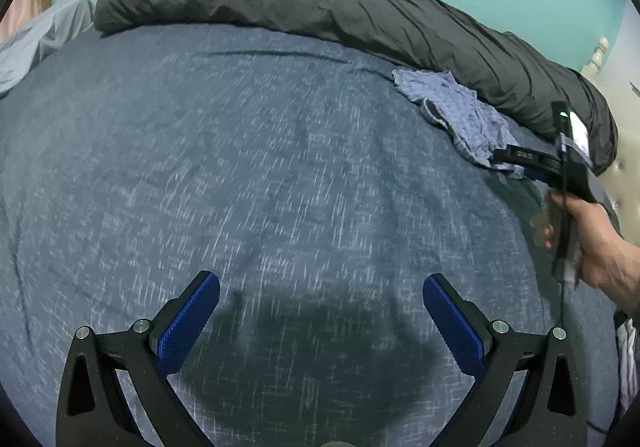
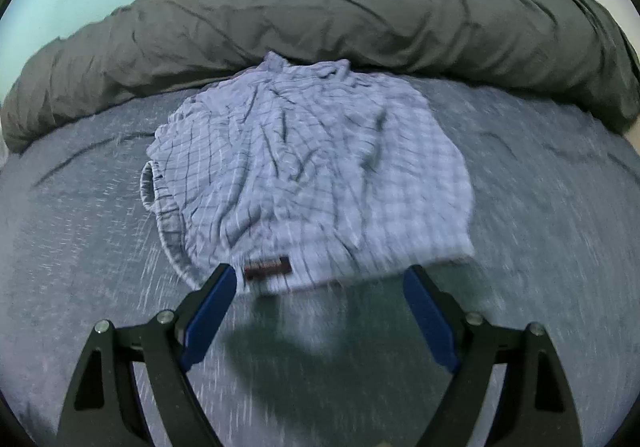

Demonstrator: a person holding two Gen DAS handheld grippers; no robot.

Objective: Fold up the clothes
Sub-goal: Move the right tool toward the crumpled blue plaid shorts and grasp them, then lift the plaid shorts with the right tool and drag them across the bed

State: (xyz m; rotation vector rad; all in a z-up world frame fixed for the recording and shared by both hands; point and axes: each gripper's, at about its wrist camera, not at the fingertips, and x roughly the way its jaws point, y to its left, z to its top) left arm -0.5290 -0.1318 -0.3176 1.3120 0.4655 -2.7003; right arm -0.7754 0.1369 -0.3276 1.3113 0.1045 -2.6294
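Note:
A crumpled pair of light blue checked shorts lies on the blue bed cover, its waistband with a dark label nearest me. My right gripper is open just short of that waistband, nothing between its blue pads. In the left wrist view the same shorts lie at the far right against the grey duvet, with the right gripper and the hand holding it at their near edge. My left gripper is open above bare bed cover, far from the shorts.
A rolled dark grey duvet runs along the far side of the bed, also seen as the duvet behind the shorts. A pale grey cloth lies at the far left. A cream bedpost stands at the right.

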